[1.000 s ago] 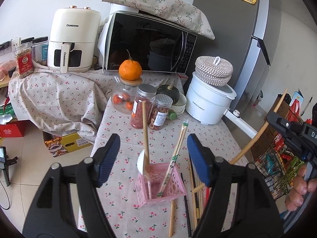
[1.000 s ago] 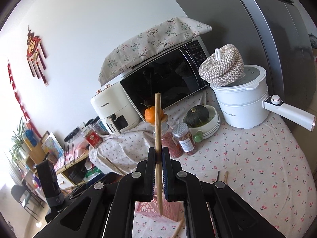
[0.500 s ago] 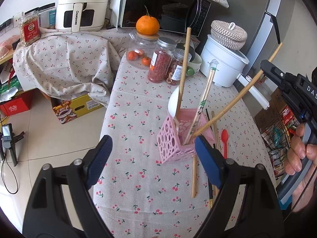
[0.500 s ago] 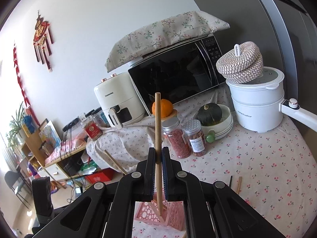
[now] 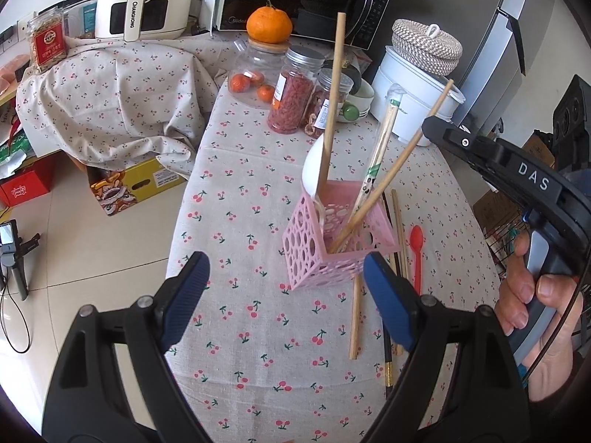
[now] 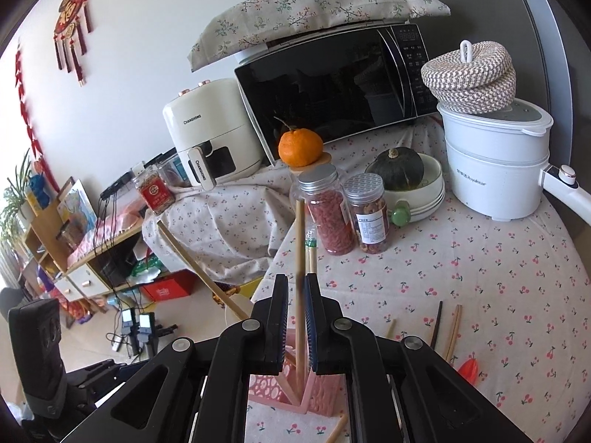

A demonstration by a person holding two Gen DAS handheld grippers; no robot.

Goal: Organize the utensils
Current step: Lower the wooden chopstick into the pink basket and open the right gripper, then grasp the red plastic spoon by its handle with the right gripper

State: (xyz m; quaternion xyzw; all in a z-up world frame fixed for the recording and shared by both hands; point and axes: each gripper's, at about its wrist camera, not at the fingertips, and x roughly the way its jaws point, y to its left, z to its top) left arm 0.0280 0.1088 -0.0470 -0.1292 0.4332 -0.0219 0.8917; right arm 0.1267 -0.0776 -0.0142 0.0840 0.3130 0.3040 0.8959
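A pink perforated holder [image 5: 334, 238] stands on the cherry-print tablecloth [image 5: 258, 313]. It holds a white spoon with a wooden handle [image 5: 330, 110], a wrapped chopstick pair [image 5: 380, 147] and a wooden chopstick [image 5: 402, 158]. My right gripper [image 6: 296, 288] has opened slightly; the chopstick [image 6: 300, 258] stands between its fingers with small gaps, its lower end in the holder [image 6: 291, 393]. My left gripper [image 5: 286, 288] is open and empty, just in front of the holder. Loose chopsticks [image 5: 356, 317] and a red spoon [image 5: 416, 249] lie beside the holder.
Two jars [image 5: 291, 92], a jar topped with an orange [image 5: 267, 24], a bowl with a squash [image 6: 400, 170] and a white pot [image 5: 413, 96] stand behind the holder. A microwave [image 6: 332, 77] and air fryer [image 5: 142, 0] are at the back. The table edge drops to the floor on the left.
The right gripper lowered the chopstick into the pink holder and its jaws parted slightly. The left gripper pulled back and higher, now looking down on the holder.
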